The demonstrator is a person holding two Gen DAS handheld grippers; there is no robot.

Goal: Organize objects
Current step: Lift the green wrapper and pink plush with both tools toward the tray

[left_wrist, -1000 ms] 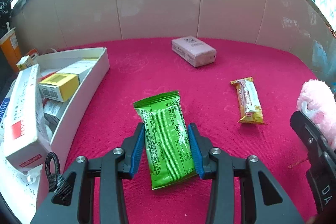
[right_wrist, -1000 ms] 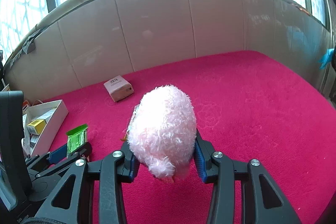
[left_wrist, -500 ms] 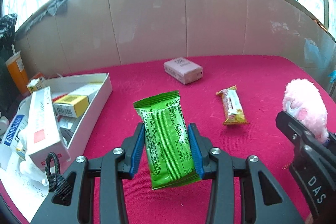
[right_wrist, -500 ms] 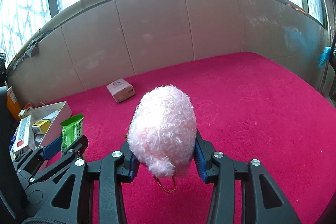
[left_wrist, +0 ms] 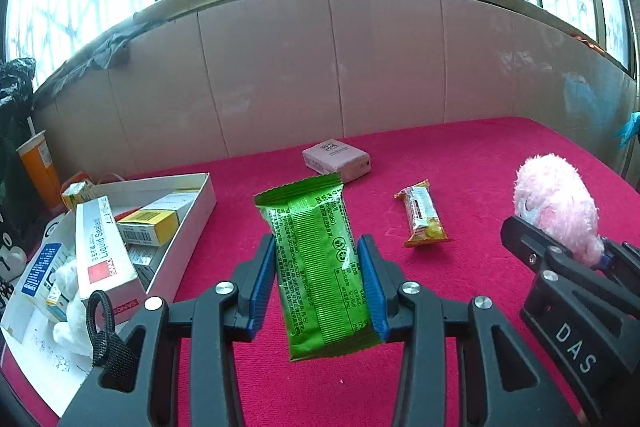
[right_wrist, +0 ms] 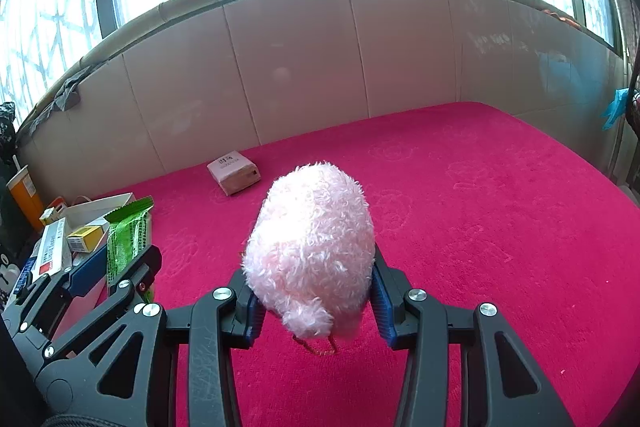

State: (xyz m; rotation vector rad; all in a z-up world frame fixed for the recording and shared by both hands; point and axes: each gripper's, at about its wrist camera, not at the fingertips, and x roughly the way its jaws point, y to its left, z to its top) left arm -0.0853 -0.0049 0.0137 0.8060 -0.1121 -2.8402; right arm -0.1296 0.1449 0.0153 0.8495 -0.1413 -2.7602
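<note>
A green snack packet (left_wrist: 318, 267) is clamped between the blue pads of my left gripper (left_wrist: 316, 277), lifted above the red cloth; the same green packet (right_wrist: 128, 239) shows at the left of the right wrist view. My right gripper (right_wrist: 314, 297) is shut on a fluffy pink plush toy (right_wrist: 312, 247), whose small gold chain hangs below it. That pink plush (left_wrist: 556, 207) also appears at the right edge of the left wrist view. A pink box (left_wrist: 336, 161) and an orange snack bar (left_wrist: 422, 219) lie on the cloth further back.
A white tray (left_wrist: 192, 227) at the left holds several cartons, among them a yellow box (left_wrist: 148, 231) and a white sealant carton (left_wrist: 104, 251). An orange cup (left_wrist: 38, 167) stands behind it. A beige padded wall (left_wrist: 320, 67) rings the red cloth (right_wrist: 480, 227).
My left gripper has risen and tipped upward with the green packet, so the wall and windows now fill more of its view. The right gripper has stayed put with the plush.
</note>
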